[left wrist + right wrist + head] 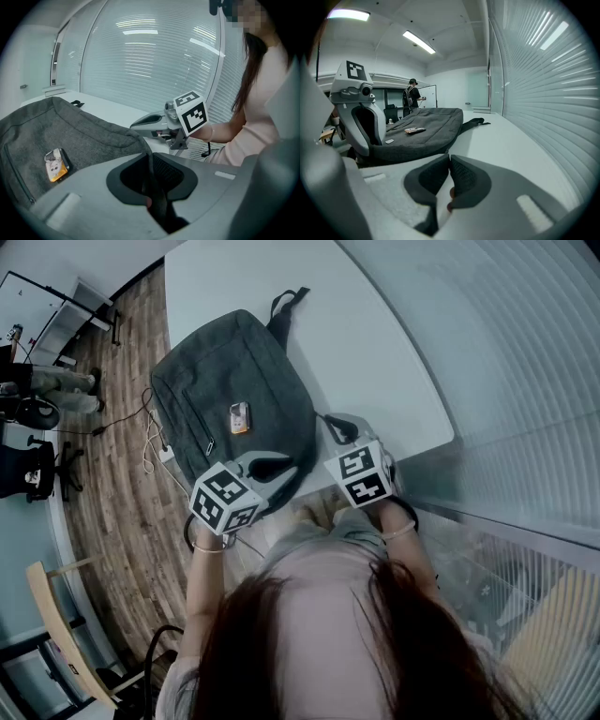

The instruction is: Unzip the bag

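On the white counter a dark grey fabric backpack lies flat, upper centre of the head view. At its near corner, lower centre, the left gripper — jaws clenched on a dark fold of the bag's edge. Just right of it the right gripper — jaws pressed together, nothing between.

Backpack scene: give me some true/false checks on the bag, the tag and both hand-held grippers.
1. The grey backpack lies on the white table. True.
2. The left hand-held gripper is clamped on the backpack's near edge. True.
3. The right hand-held gripper holds a zipper pull. False: its jaws are together on nothing, beside the backpack.
4. The small tag lies on the table. False: it sits on top of the backpack.
5. The carry handle is at the backpack's far end. True.
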A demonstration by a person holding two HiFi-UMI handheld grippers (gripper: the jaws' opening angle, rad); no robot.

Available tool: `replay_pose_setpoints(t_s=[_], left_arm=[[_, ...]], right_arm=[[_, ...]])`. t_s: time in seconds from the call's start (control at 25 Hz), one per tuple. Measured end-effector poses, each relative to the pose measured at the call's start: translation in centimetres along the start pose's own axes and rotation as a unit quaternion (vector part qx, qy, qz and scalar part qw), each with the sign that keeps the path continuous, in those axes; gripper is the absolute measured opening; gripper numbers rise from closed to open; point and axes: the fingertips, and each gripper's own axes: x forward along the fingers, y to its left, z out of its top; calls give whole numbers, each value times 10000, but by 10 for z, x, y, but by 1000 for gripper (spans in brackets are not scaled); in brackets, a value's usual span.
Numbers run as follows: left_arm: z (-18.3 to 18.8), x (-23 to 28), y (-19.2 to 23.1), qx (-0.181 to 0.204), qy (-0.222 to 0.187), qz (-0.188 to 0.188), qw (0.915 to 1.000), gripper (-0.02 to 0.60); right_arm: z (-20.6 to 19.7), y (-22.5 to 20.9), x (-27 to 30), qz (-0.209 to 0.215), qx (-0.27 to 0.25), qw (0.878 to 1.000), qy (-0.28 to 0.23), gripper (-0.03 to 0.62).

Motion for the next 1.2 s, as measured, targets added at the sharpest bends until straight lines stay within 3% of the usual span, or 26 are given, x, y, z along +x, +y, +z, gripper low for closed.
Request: replay_pose_setpoints(t_s=[1.2], left_arm=[[10, -5, -6, -222, -145, -339, 9991, 51]], right_arm=[[33, -27, 37, 32, -259, 9996, 83, 14]])
